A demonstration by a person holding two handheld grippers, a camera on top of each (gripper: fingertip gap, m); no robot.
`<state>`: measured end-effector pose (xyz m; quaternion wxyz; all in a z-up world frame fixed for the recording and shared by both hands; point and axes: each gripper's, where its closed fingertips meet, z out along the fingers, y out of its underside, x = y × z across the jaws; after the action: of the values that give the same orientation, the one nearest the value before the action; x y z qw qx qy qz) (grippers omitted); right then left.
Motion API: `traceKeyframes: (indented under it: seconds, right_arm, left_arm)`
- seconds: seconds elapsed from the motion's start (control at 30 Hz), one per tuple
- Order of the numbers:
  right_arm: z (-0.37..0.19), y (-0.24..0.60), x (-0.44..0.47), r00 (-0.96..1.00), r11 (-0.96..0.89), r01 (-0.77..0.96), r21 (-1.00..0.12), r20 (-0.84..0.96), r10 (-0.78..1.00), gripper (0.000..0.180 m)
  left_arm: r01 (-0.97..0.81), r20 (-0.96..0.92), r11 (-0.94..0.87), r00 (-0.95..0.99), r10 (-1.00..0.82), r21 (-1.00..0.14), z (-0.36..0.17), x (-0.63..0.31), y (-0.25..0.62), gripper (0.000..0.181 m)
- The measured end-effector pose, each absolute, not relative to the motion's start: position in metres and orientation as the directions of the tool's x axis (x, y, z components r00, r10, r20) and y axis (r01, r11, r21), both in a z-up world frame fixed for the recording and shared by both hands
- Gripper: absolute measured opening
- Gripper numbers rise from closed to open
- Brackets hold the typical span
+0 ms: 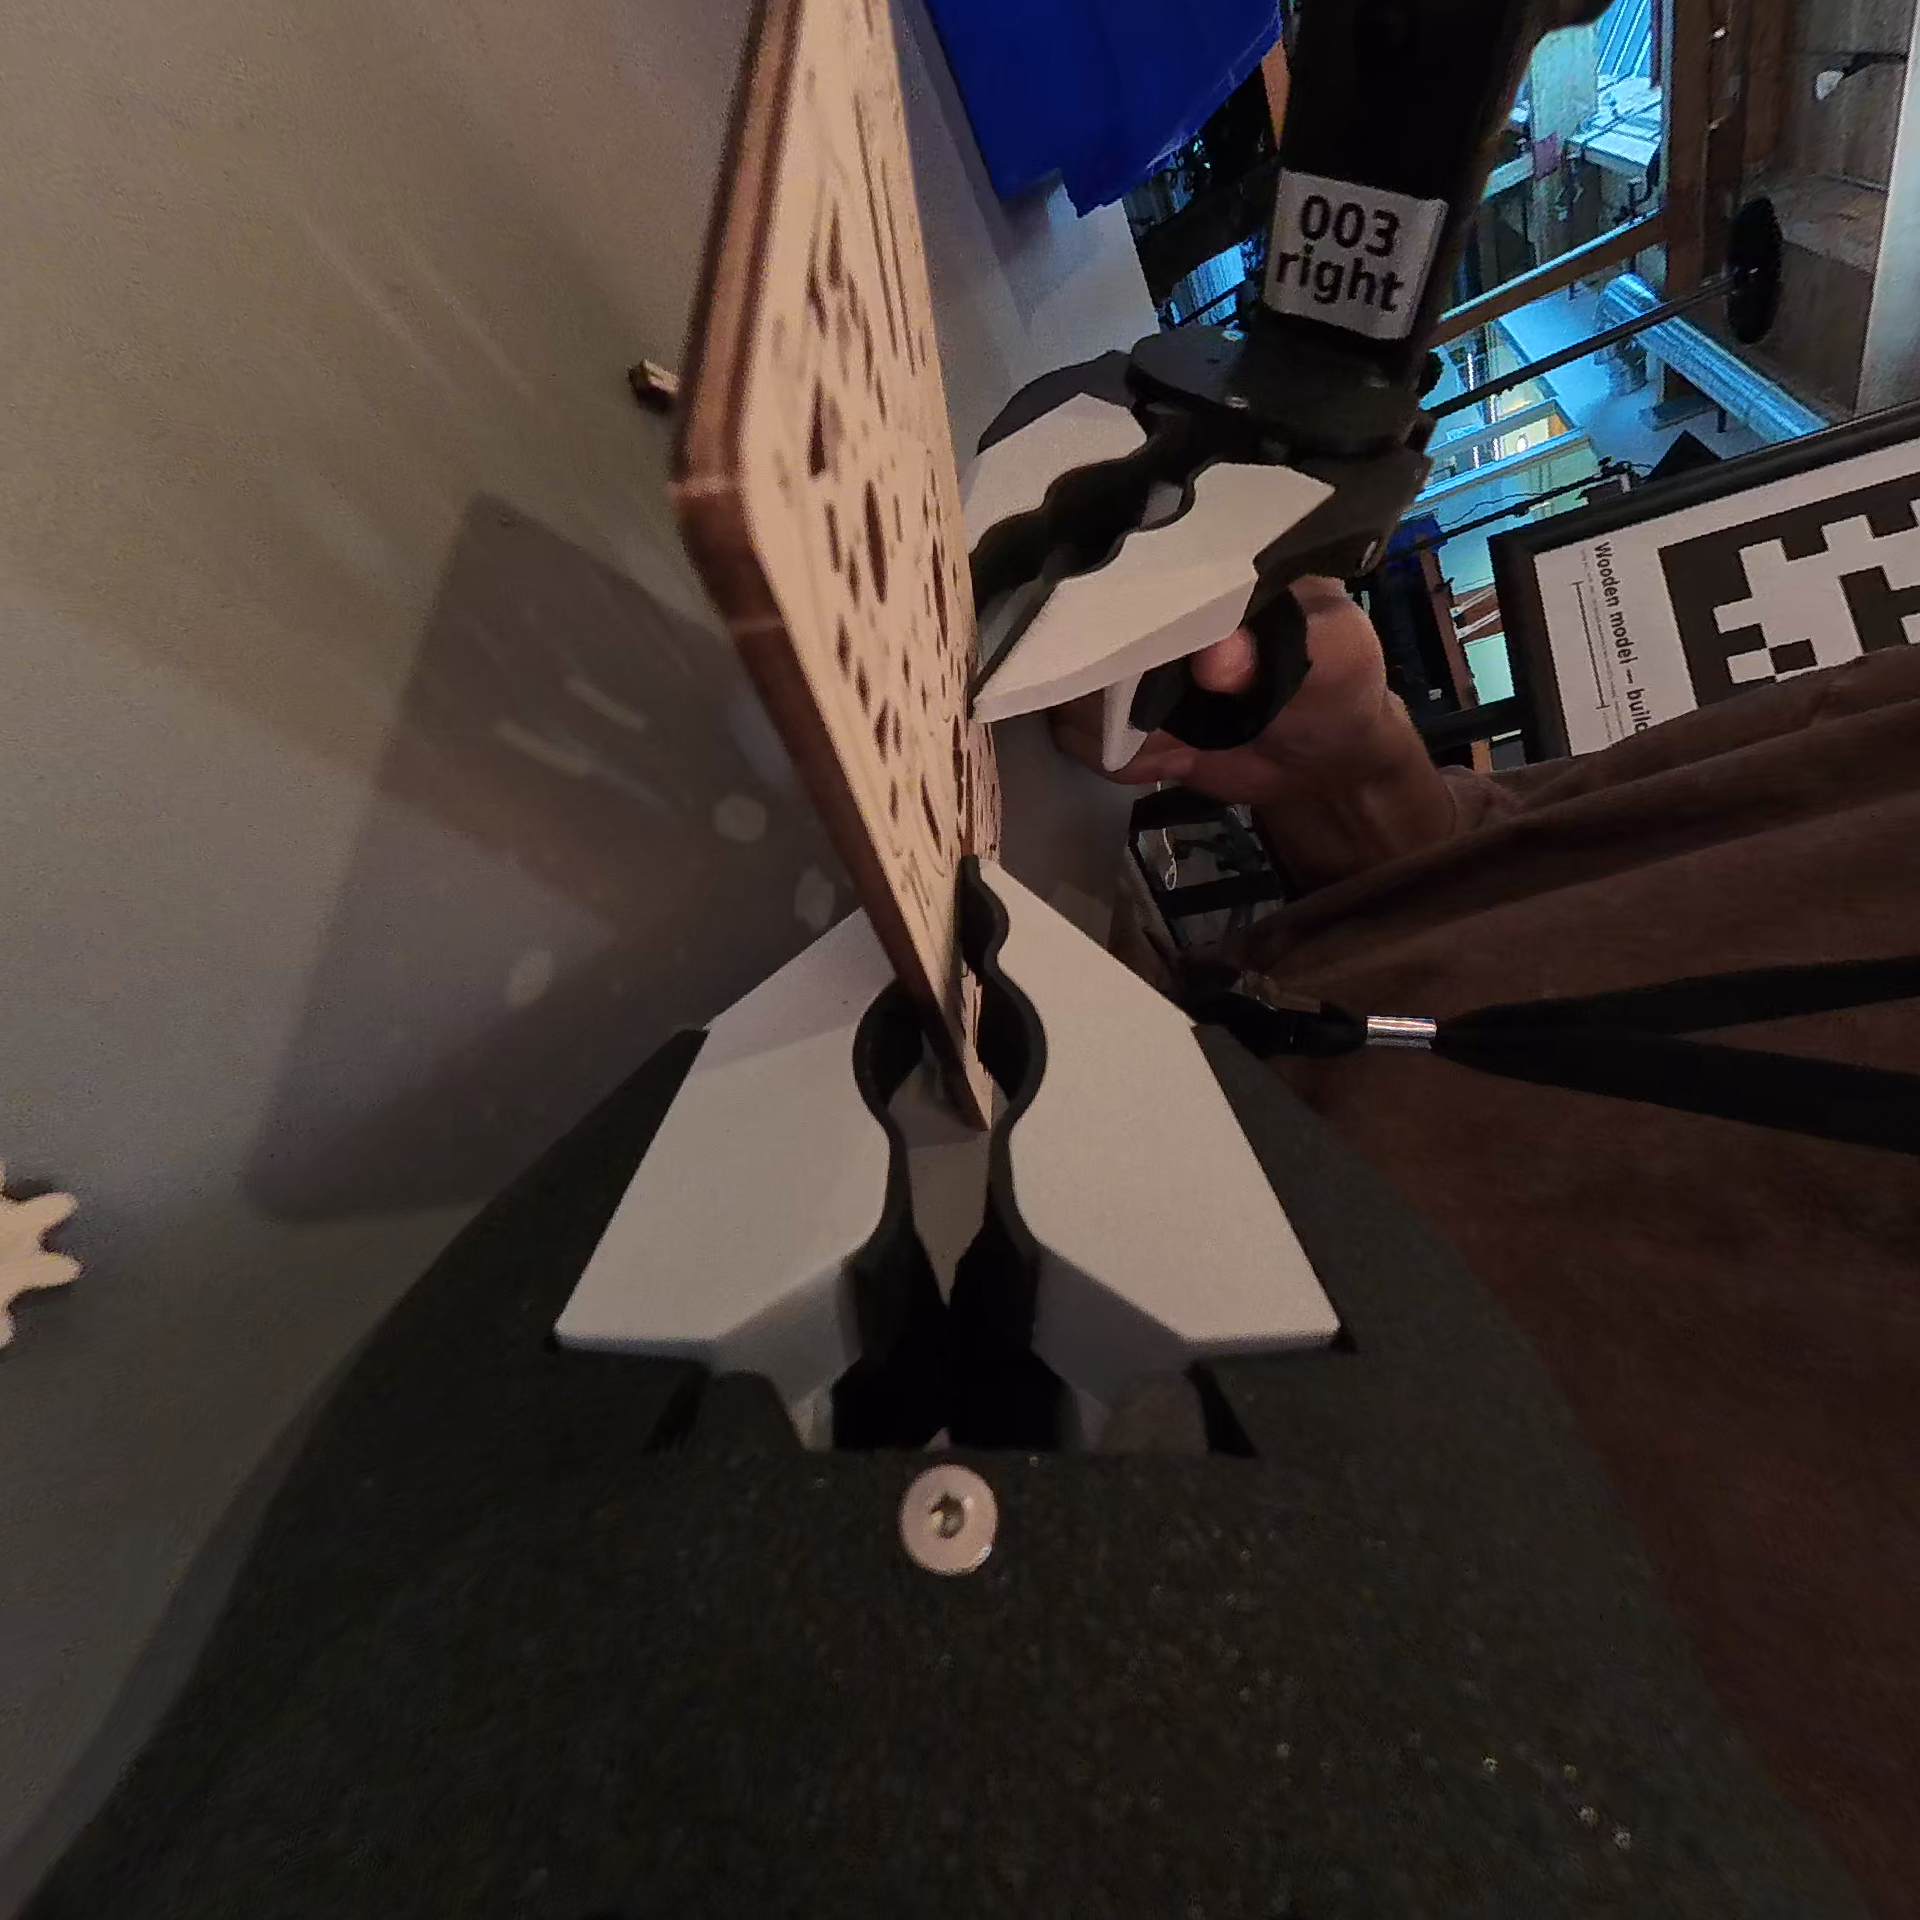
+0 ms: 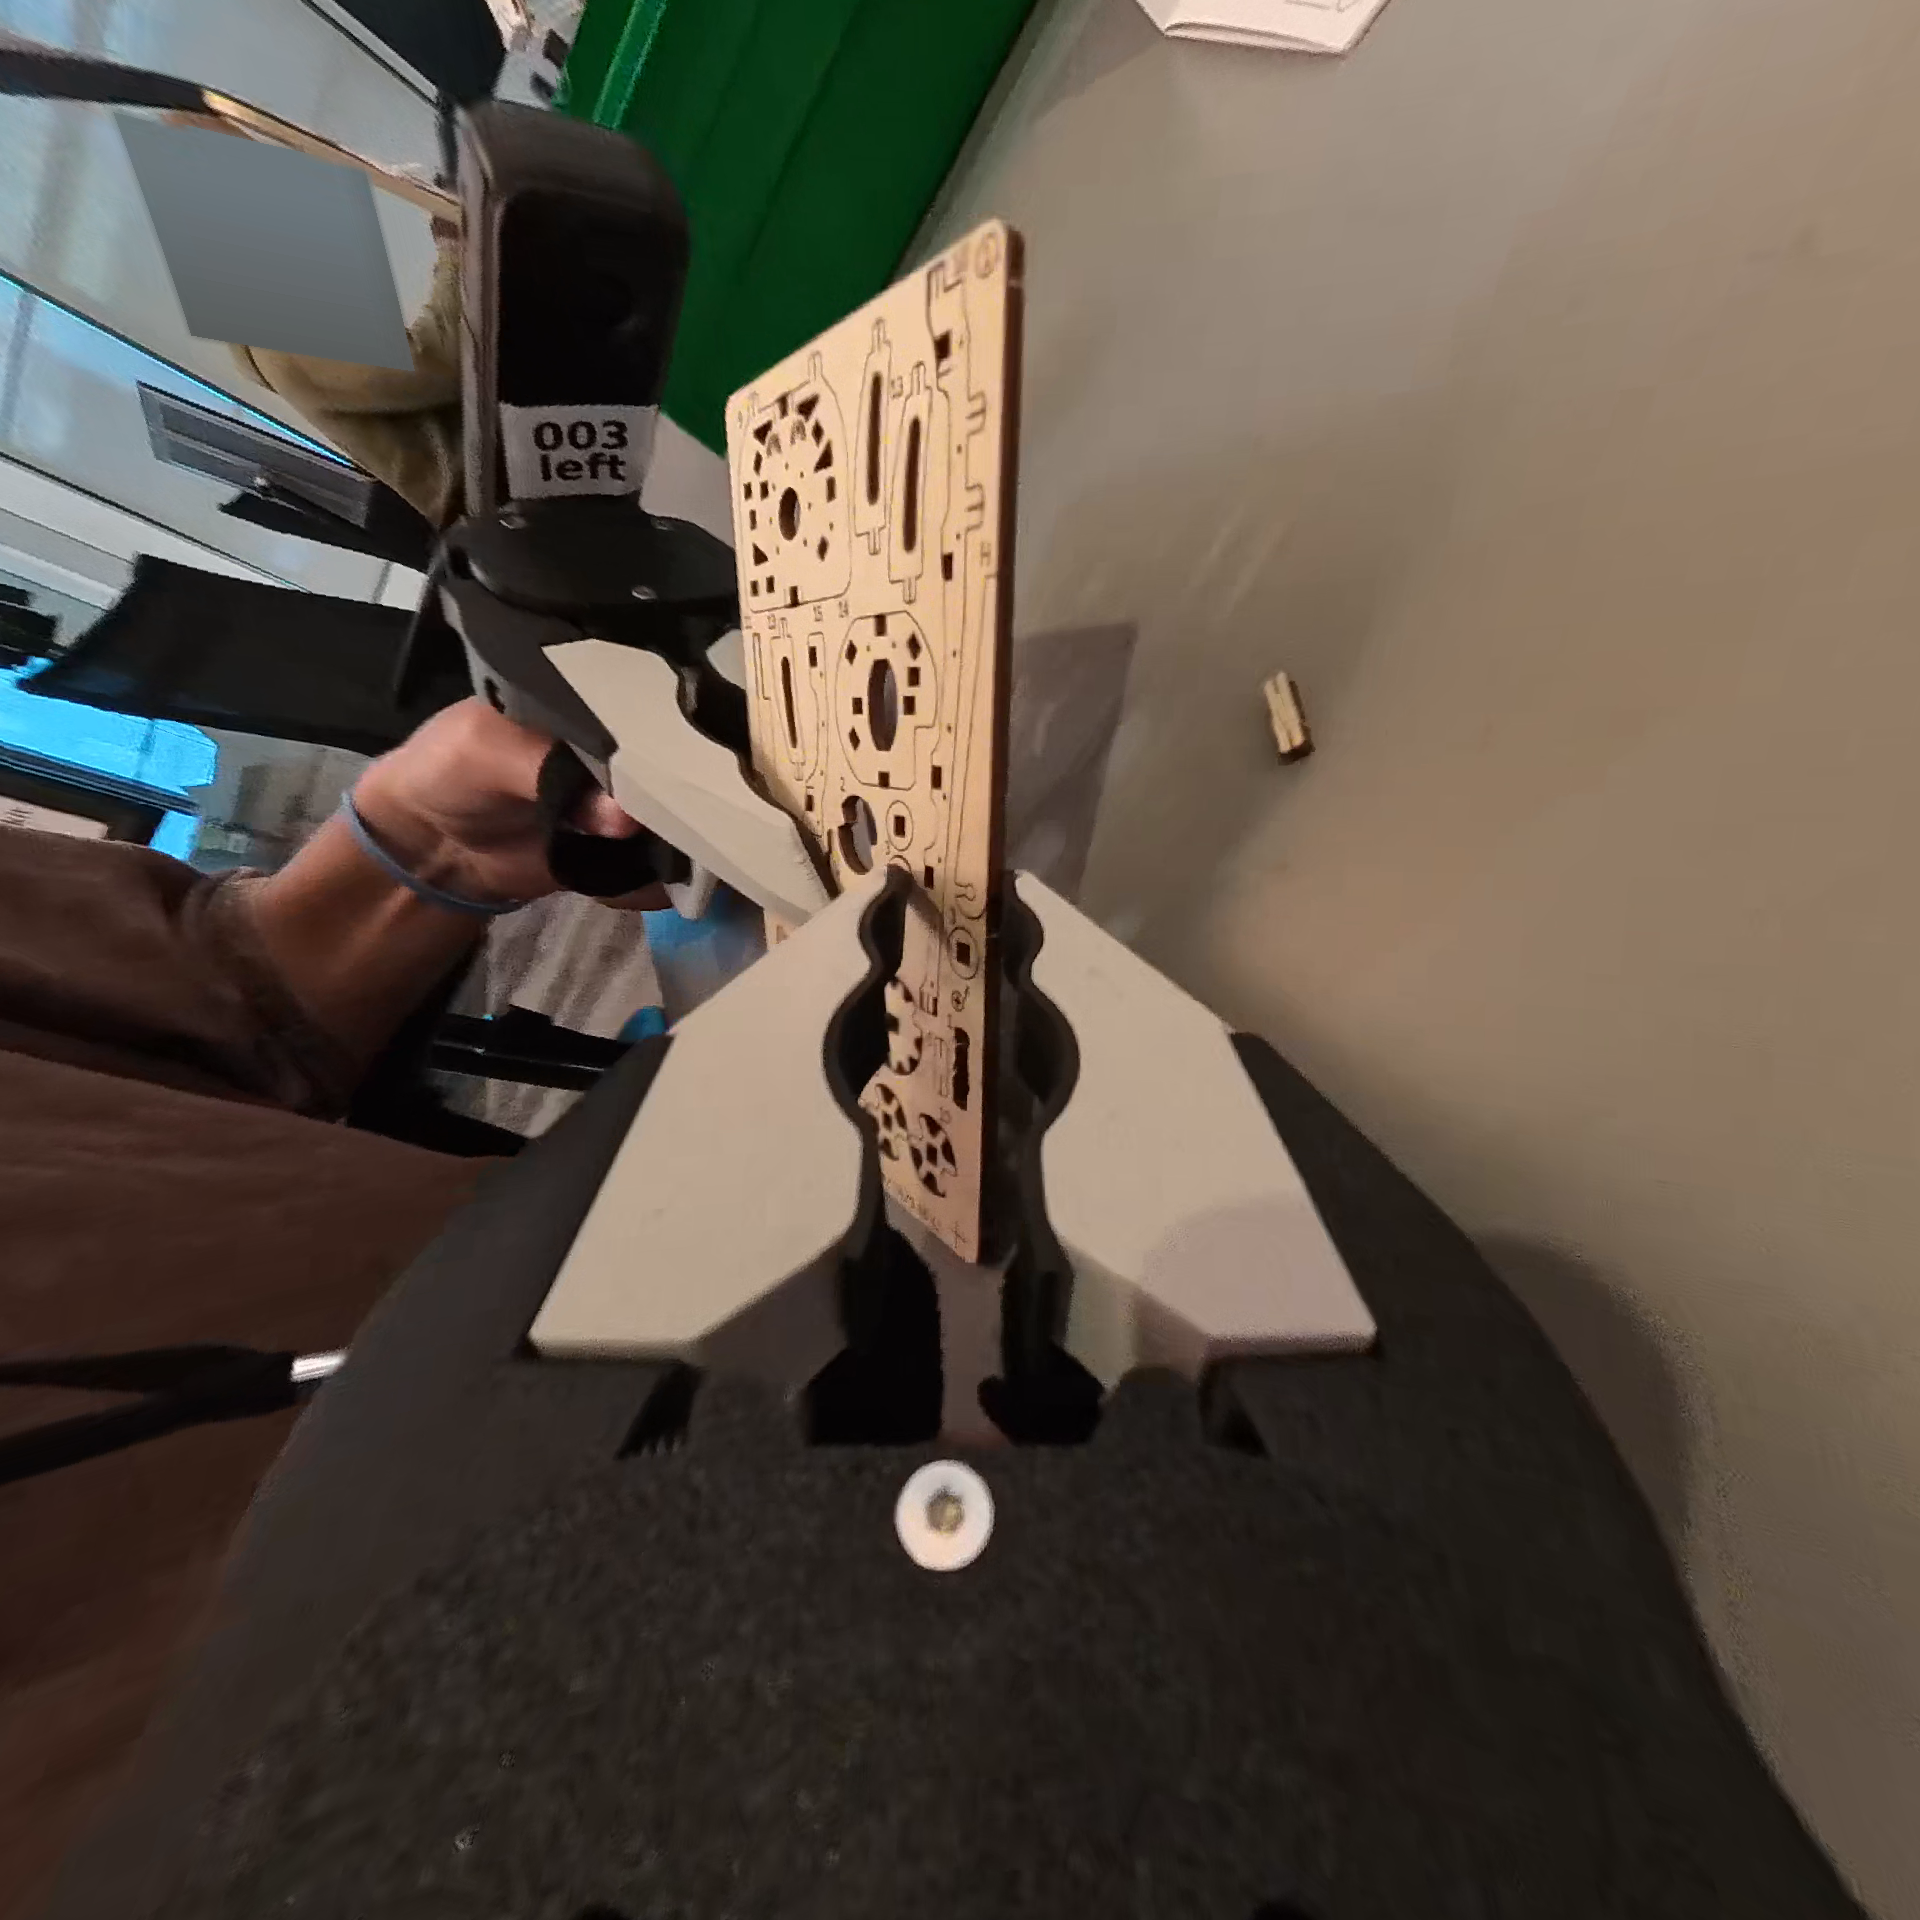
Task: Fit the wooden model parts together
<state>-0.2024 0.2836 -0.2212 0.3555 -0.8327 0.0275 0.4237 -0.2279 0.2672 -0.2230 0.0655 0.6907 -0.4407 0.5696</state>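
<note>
Plywood, pale and laser-cut: the thin wooden parts sheet (image 1: 831, 540) stands on edge, centre frame in both wrist views, lifted clear of the grey tabletop (image 1: 260, 520).

Left wrist view, left to right:
- Small pale wooden gear piece (image 1: 26, 1252) lies at the far left edge, on the table, well apart from the sheet.
- Small wooden peg-like offcut (image 1: 652, 382) sits on the table just left of the sheet's upper part.
- My left gripper (image 1: 951, 1029), grey fingers with black wavy pads, is clamped on the sheet's near bottom edge; the sheet runs up and away from the jaws.
- Right of the sheet, the right gripper (image 1: 987, 686) comes in from the upper right, its tips at the sheet's far face. From here I cannot tell whether they pinch it.
- A hand (image 1: 1309, 727) holds that gripper's handle; a brown sleeve fills the right side.

Right wrist view, left to right:
- Hand with a blue wristband (image 2: 447, 821) at mid left holds the left gripper (image 2: 800, 883), whose tips meet the sheet's lower left edge.
- My right gripper (image 2: 951, 997) is closed on the sheet (image 2: 894, 623), its lower portion sitting between the pads.
- The same small offcut (image 2: 1286, 717) lies on the table (image 2: 1558, 623) at right, well apart.
</note>
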Motion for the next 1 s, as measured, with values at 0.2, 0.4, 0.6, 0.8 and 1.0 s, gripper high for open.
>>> traceKeyframes:
  seconds: [0.2, 0.4, 0.6, 0.8, 1.0]
  right_arm:
    - [-0.221, 0.285, -0.202, 0.684, -0.740, -0.312, -0.596, -0.682, 0.261, 0.019]
    - [-0.220, 0.283, -0.203, 0.635, -0.753, -0.326, -0.571, -0.723, 0.274, 0.015]
    - [-0.215, 0.283, -0.204, 0.552, -0.760, -0.368, -0.535, -0.784, 0.284, 0.011]
    - [-0.217, 0.283, -0.206, 0.548, -0.771, -0.352, -0.531, -0.785, 0.290, 0.012]
    - [-0.221, 0.286, -0.201, 0.576, -0.767, -0.368, -0.526, -0.776, 0.256, 0.013]
  left_arm:
    - [-0.679, 0.842, -0.603, -0.043, -0.537, -0.419, -0.222, -0.227, 0.267, 0.001]
    - [-0.678, 0.855, -0.606, -0.065, -0.514, -0.416, -0.218, -0.228, 0.267, 0.018]
    - [-0.636, 0.855, -0.650, -0.030, -0.517, -0.416, -0.218, -0.221, 0.277, 0.014]
    - [-0.593, 0.892, -0.703, -0.058, -0.448, -0.392, -0.207, -0.218, 0.281, 0.013]
    - [-0.605, 0.923, -0.723, -0.052, -0.382, -0.334, -0.206, -0.221, 0.277, 0.027]
